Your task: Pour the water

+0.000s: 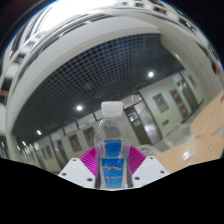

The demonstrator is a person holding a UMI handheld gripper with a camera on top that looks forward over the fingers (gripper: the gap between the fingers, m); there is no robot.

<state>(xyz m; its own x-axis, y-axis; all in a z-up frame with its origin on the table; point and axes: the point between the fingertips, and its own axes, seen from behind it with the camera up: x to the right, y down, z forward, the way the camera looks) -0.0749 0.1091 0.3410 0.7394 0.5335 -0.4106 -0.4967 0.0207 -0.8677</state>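
Note:
A clear plastic water bottle (112, 140) with a white cap and a blue label stands upright between my gripper's (112, 163) two fingers. The magenta pads (88, 160) press on its sides at the label, so the gripper is shut on it. The bottle is held up high: behind it I see a ceiling and the upper walls of a room, not a table. The bottle's base is hidden below the fingers.
A grid ceiling (100, 75) with round lights spans the view above. A pale wall with doors or panels (170, 105) runs to the right. A white curved beam (40, 40) is at the upper left.

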